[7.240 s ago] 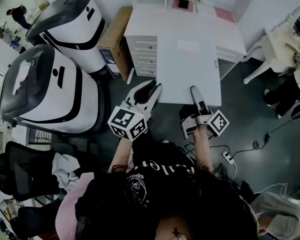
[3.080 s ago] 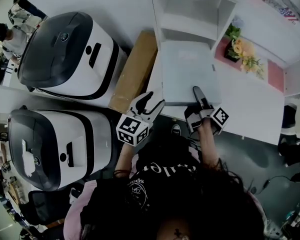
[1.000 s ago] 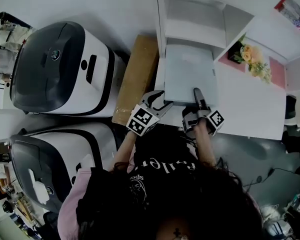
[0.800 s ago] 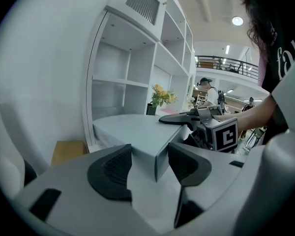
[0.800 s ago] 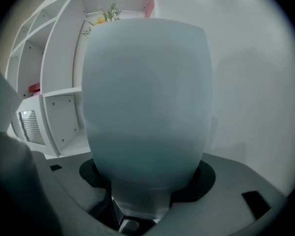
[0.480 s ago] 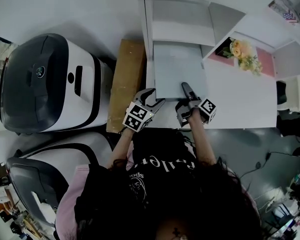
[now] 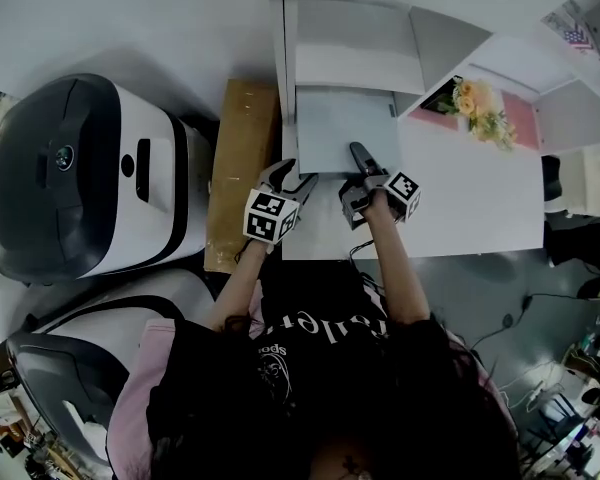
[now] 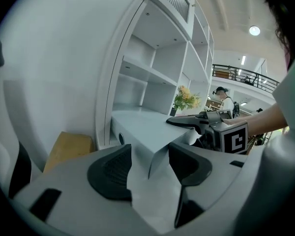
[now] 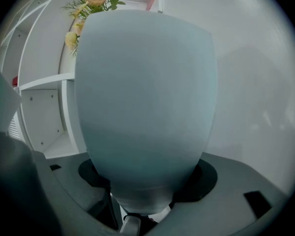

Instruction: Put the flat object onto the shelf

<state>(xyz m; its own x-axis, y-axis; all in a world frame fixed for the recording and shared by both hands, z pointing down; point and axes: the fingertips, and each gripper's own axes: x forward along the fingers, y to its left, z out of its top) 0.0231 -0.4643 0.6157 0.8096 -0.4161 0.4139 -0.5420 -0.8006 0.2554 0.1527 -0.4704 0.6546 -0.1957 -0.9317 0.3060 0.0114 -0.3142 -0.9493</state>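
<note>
Flat object: the pale grey panel lies at upper centre of the head view, its far edge at the mouth of the lowest compartment of the white shelf, its near edge out over the counter.
What has changed: seconds ago I was holding the panel low over the counter's front edge, well apart from the shelf. Half a second ago its far edge was just short of the opening. Now that edge looks tucked under the shelf board above it.
Right hand-held gripper: clamped on the panel's near edge. In the right gripper view the panel fills nearly the whole frame, running out from between the dark pads.
Left hand-held gripper: jaws apart. The panel's near left corner hangs in the gap between them, and I cannot tell whether either pad touches it.
Level: in the left gripper view the panel looks roughly flat, with that near corner drooping.
Meaning for the task: I judge the carry is done and the insertion has begun. Most of the panel is not yet inside.
Next call: a straight push deeper into the compartment, keeping the panel square to the side walls.
Risk: the flowers stand just right of the opening, and a skewed push could catch a wall.
</note>
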